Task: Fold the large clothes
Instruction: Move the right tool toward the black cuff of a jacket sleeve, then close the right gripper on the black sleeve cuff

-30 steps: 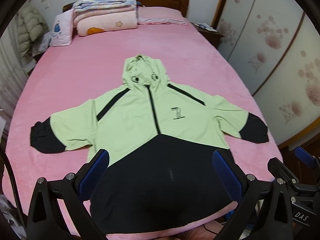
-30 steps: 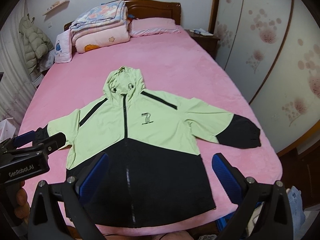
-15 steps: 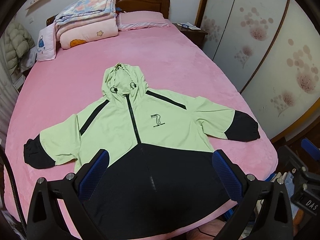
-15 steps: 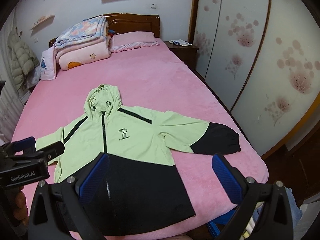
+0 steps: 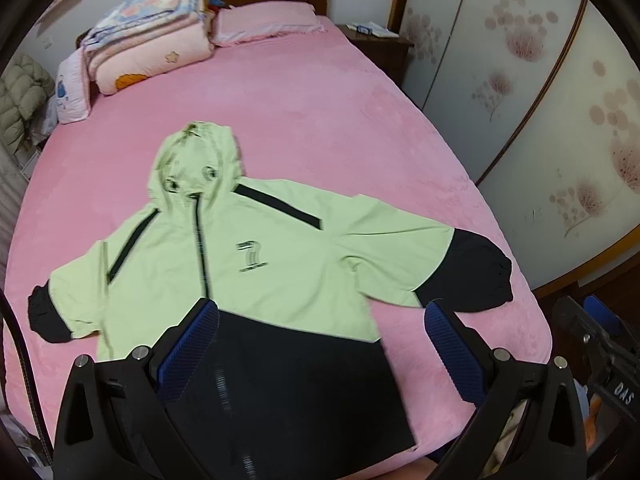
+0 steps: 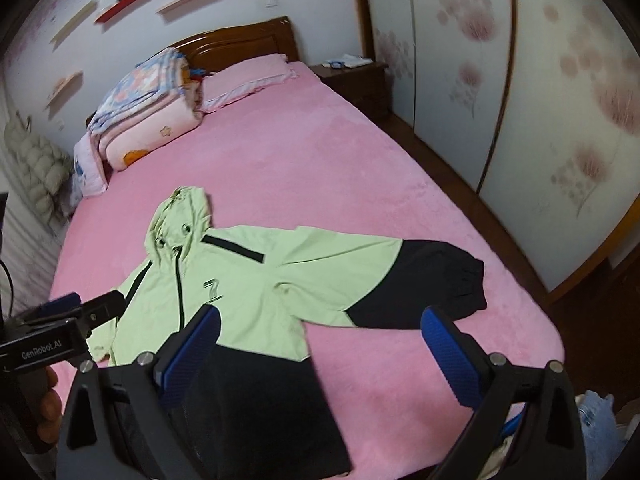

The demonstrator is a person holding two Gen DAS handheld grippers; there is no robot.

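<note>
A light green and black hooded jacket lies flat, face up, on the pink bed, sleeves spread and hood pointing to the headboard; it also shows in the right wrist view. Its right sleeve ends in a black cuff, also in the right wrist view. My left gripper is open and empty, held above the jacket's black hem. My right gripper is open and empty, held above the hem's right side near the right sleeve. The left gripper's body shows at the right view's left edge.
The pink bed fills both views. Folded quilts and a pillow lie at the headboard. A wooden nightstand and flowered wardrobe doors stand on the right. A padded coat hangs at left.
Both grippers have shifted to the right and turned, so the jacket now sits further left in both views. Both stay open and empty. The jacket has not moved.
</note>
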